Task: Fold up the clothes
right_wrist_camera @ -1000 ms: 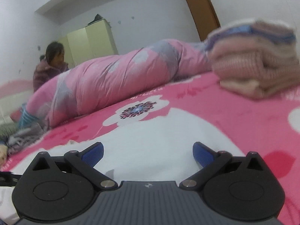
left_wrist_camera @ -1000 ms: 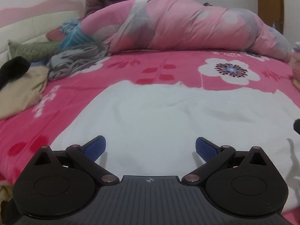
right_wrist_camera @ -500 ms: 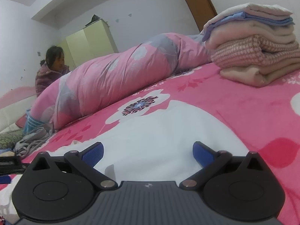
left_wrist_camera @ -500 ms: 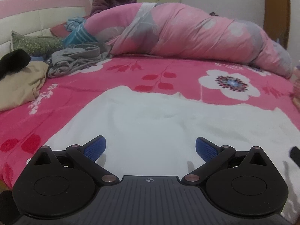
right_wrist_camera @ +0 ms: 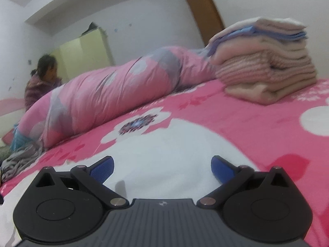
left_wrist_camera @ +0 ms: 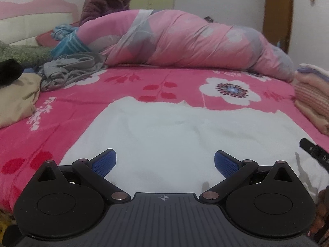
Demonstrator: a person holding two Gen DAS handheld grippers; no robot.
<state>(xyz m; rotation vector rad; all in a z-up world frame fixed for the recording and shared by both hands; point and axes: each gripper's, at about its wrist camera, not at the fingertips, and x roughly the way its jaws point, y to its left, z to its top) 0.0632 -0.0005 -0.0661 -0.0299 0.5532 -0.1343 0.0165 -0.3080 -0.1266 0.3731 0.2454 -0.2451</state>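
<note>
1. Left wrist view: our left gripper (left_wrist_camera: 163, 162) hung low over the white garment (left_wrist_camera: 185, 135), its blue fingers (left_wrist_camera: 104, 161) spread wide with nothing between them. The garment lay flat on the pink floral bedsheet (left_wrist_camera: 72, 111), its far edge toward the rolled pink duvet (left_wrist_camera: 185, 41).
2. To do this step well, we judged that the left gripper should drop to the garment's near edge, pinch a single layer, and avoid catching the sheet below.
3. Around it, a grey crumpled garment (left_wrist_camera: 67, 70) and a beige cloth (left_wrist_camera: 16, 98) lay well off to the left. A folded stack (left_wrist_camera: 312, 100) sat just beside the garment's right edge, and a black part of the other tool (left_wrist_camera: 314, 151) showed at the right border. A seated person (left_wrist_camera: 104, 2) was behind the duvet, clear of our work.
4. Right wrist view: our right gripper (right_wrist_camera: 162, 165) was likewise spread wide and empty, poised above the white garment (right_wrist_camera: 168, 148) near its right side.
5. Here we judged that both grippers should take matching points on the near edge, so that the fold would come up even.
6. The folded stack (right_wrist_camera: 265, 61) stood well beyond the gripper on the bedsheet (right_wrist_camera: 246, 119). It could crowd a wide sweep to the right. The duvet (right_wrist_camera: 102, 94) bounded the far side, so we reckoned the fold should stay short of it.
</note>
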